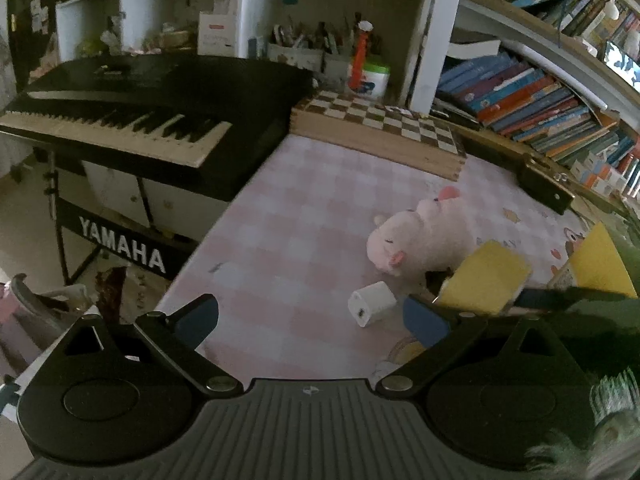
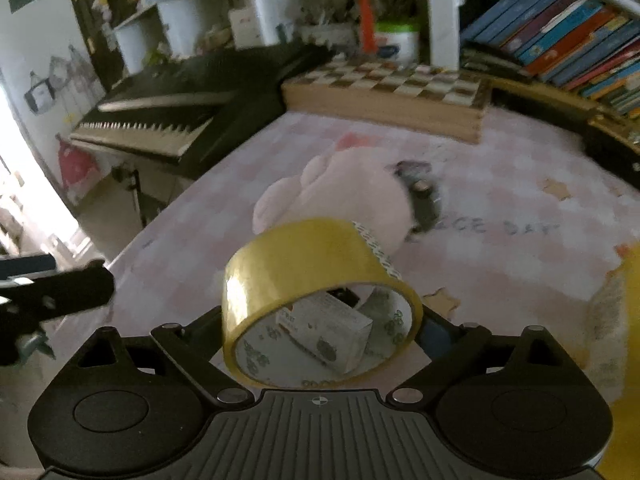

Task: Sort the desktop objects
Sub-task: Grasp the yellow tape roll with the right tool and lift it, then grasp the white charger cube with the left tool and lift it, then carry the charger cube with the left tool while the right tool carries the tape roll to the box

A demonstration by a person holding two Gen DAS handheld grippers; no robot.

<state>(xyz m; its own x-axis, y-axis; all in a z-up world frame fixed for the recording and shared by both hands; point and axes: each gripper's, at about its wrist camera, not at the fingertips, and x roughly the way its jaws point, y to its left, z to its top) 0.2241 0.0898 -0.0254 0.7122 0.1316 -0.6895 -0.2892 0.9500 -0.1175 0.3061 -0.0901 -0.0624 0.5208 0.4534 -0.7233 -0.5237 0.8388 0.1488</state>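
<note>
Nearest to me, my right tongs [image 2: 320, 328] are clamped on a roll of yellow tape [image 2: 320, 300], holding it by its sides above the counter [image 2: 500, 184]. The roll is tilted so its open centre faces me. Through that centre I see a small white box [image 2: 326, 330] lying on the counter beneath.

Just beyond the tape lies a pale pink plush toy [image 2: 352, 192], blurred in this view. The counter is covered in a pink and white checked cloth.

My left tongs [image 1: 310, 318] hang above the near edge of the counter, spread wide apart and holding nothing. Ahead of them and slightly to the right the small white box [image 1: 372, 303] lies on its side, with the plush toy [image 1: 420, 240] just behind it. The tape [image 1: 486, 280] shows at the right, beside the toy.

At the far edge of the counter sits a wooden chessboard [image 1: 380, 124]. To its left stands a black keyboard [image 1: 140, 108], and books [image 1: 532, 100] fill the shelf on the right.
</note>
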